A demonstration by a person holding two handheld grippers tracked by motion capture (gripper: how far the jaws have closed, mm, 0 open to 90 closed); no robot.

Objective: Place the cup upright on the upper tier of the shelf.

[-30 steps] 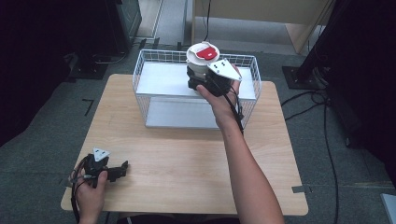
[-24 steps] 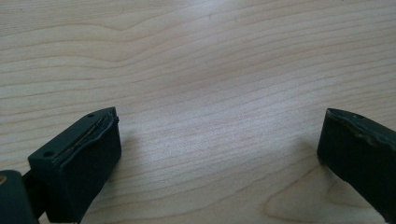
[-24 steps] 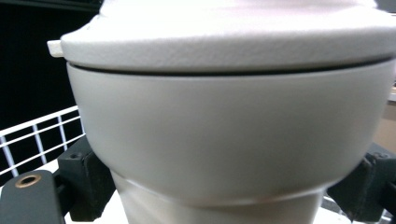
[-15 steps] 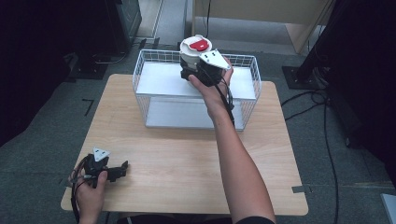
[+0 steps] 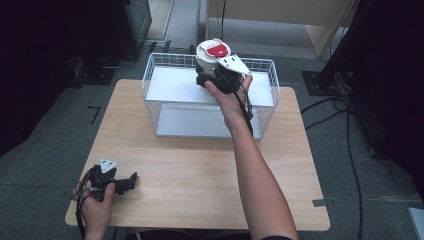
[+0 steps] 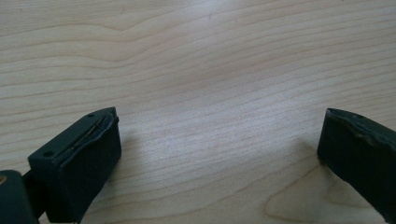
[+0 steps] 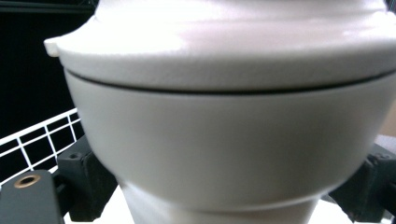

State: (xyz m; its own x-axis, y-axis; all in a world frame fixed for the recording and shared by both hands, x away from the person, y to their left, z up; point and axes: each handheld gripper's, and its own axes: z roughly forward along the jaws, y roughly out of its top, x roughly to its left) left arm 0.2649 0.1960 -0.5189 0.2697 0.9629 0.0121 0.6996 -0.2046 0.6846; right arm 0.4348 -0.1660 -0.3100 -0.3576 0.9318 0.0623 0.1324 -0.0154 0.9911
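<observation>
A white tub with a white lid and a red label [image 5: 212,53] is held above the back of the white wire basket [image 5: 160,105]. My right gripper [image 5: 210,77] is shut on the tub's lower body. In the right gripper view the tub [image 7: 224,121] looms close between the two black jaws, its lid seated on top. My left gripper [image 5: 131,181] rests low at the table's front left corner. It stands open, and in the left gripper view nothing lies between its pads [image 6: 88,163], just bare wood.
The wooden table [image 5: 200,175] has free room in front of the basket. The basket has a pale flat floor [image 5: 170,85]. Dark equipment and cables surround the table on the floor.
My right gripper has carried the tub leftward and slightly back over the basket. The left gripper has stayed put.
</observation>
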